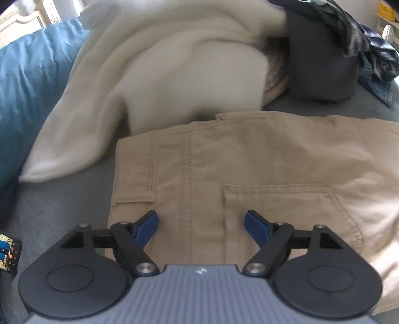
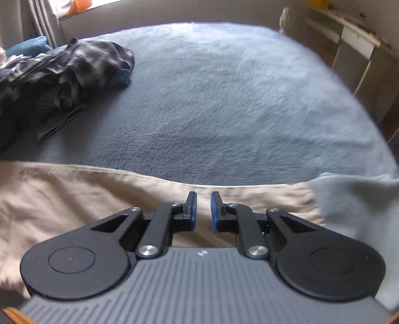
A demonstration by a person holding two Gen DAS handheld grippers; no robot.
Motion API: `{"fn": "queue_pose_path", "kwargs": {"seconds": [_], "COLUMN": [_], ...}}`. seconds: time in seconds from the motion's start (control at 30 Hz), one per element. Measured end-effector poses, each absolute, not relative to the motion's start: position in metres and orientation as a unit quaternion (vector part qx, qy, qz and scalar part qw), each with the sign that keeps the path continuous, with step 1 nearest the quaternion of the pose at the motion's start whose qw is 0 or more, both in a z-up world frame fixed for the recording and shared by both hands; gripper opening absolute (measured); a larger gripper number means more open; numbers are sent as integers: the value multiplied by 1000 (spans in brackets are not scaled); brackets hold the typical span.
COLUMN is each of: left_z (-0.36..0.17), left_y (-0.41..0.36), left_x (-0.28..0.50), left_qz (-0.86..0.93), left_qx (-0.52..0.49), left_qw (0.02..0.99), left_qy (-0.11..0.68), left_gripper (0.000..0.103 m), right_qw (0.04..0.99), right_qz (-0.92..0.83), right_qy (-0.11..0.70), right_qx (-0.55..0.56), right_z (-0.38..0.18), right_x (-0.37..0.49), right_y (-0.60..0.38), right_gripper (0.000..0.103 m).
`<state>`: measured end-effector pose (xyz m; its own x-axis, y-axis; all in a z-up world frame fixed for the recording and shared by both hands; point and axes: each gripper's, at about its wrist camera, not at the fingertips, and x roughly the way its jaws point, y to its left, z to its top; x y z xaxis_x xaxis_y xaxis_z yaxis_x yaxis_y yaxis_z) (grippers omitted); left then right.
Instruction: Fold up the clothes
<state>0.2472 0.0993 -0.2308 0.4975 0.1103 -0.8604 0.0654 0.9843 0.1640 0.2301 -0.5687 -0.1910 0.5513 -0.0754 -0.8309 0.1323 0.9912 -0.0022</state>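
Likely we snag just the top layer: trousers (image 1: 249, 162) lie flat on the bed (image 2: 224, 99), left gripper (image 1: 201, 221) spread wide over the waistband, right gripper (image 2: 201, 209) nearly shut and empty by the far edge, so the fold skews.

I'm seeing a bed covered in a fuzzy grey-blue fleece blanket (image 2: 224, 99), filling most of both views. Blue pillow (image 1: 27, 82) at its left edge, white carved headboard (image 1: 30, 15) behind it. Grey curtain (image 2: 42, 22) hangs beside a bright window sill (image 2: 82, 7); daylight comes in from there. Pale wooden shelving with white supports (image 2: 349, 37) stands along the right wall. Plain beige wall (image 2: 174, 12) behind the bed.
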Motion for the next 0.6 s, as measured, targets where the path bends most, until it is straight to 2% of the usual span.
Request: {"fn": "queue_pose_path", "kwargs": {"seconds": [0.13, 0.2, 0.27, 0.43, 0.5, 0.6], "left_z": [-232, -233, -235, -238, -238, -239], "left_y": [114, 117, 121, 126, 126, 129], "left_x": [254, 253, 251, 244, 242, 237], "left_qz": [-13, -24, -36, -60, -67, -76], "left_qx": [80, 79, 76, 81, 85, 85], "left_qw": [863, 865, 868, 878, 881, 885], "left_qy": [499, 495, 489, 468, 462, 451], "left_gripper": [80, 80, 80, 80, 80, 80], "right_qw": [863, 859, 866, 867, 855, 852], "right_qz": [-200, -241, -246, -172, -223, -304], "right_qy": [463, 446, 427, 454, 457, 409], "right_qx": [37, 74, 83, 115, 98, 119], "right_z": [-221, -213, -199, -211, -228, -220], "right_x": [239, 232, 221, 228, 239, 237], "right_y": [-618, -637, -631, -605, -609, -621], "right_gripper": [7, 0, 7, 7, 7, 7]}}
